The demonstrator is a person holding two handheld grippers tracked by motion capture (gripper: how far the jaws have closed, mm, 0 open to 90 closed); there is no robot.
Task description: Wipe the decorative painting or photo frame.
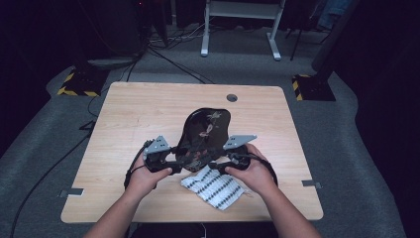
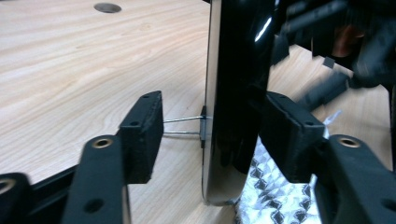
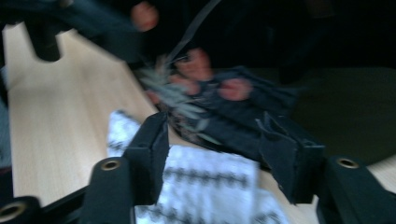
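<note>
- Black glossy tray (image 1: 205,133) (painted with flowers, pinched waist) sits a little near of the middle of the table (image 1: 129,119), its near end between the two grippers; in the left gripper view it stands on edge, with a small binder clip (image 2: 201,127) on its rim and wire handles pointing left.
- Left gripper (image 1: 171,157) has its jaws apart on either side of the tray's near-left edge; the pads do not press on it, and gaps show on both sides in its own view.
- Right gripper (image 1: 214,166) is likewise open at the tray's near-right edge, above the cloth; its own view is blurred, so I cannot tell whether a pad brushes the tray.
- Black-and-white patterned cloth (image 1: 214,186) lies just near of the tray, partly under its right corner.
- Risk, as I judge it: with neither gripper clamping, a tray tilted on its edge could tip over or slide on the smooth wood, and the cloth could let the near corner skid.
- A jaw could also knock the clip off, or catch the cloth together with the tray.
- The table is pale wood with rounded corners and a round cable hole (image 1: 232,97) at the far side.
- Around it lie grey carpet, trailing cables, hazard-striped stand bases (image 1: 78,85) and a white desk frame (image 1: 242,25) in a dim room.
</note>
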